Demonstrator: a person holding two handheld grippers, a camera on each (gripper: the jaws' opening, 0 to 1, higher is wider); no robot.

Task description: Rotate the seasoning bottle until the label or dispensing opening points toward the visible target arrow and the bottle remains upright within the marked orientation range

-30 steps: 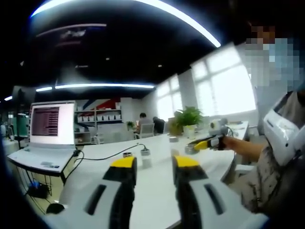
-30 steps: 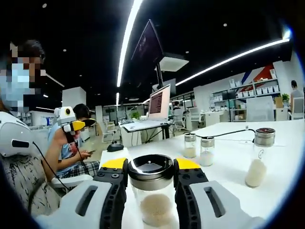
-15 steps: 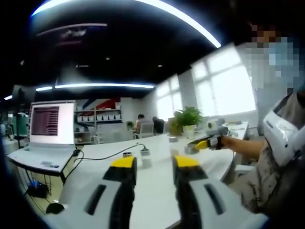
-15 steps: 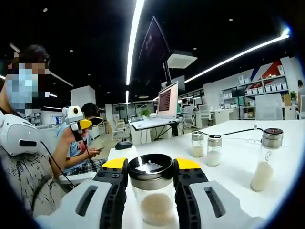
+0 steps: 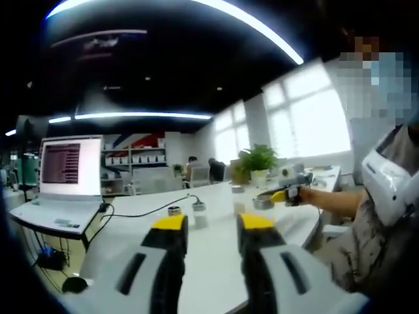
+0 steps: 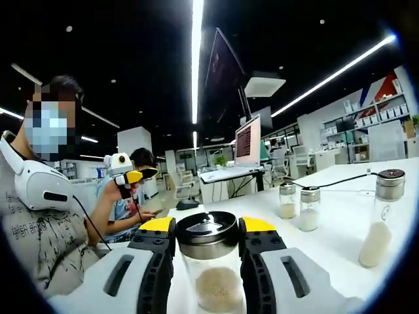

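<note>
1. Right gripper view: right gripper [image 6: 206,230] at 6 o'clock, yellow-tipped jaws pinching a seasoning bottle [image 6: 208,261] from both sides; bottle upright, shiny metal cap with dark top, pale granules in clear glass.
2. Bottle sits between the jaws over the white table [image 6: 340,255]; its base is cut off by the view edge, contact with the table cannot be told.
3. Two small shakers [image 6: 298,204] side by side at 3 o'clock, near a black cable [image 6: 334,181]; a taller glass bottle [image 6: 382,216] with metal cap further right, well apart from the held one.
4. Laptop [image 6: 243,149] open at 1 o'clock on a far desk.
5. Left gripper [image 6: 128,178] shows at 9 o'clock, raised in the person's hand.
6. Left gripper view: left gripper [image 5: 207,226] at 6 o'clock, jaws spread with nothing between them, above the table [image 5: 131,242].
7. Same two shakers [image 5: 186,214] just beyond the jaw tips; laptop [image 5: 62,180] at 9 o'clock; potted plant [image 5: 258,163] at 2 o'clock.
8. Right gripper [image 5: 283,195] at 3 o'clock on the seasoning bottle [image 5: 263,203].
</note>
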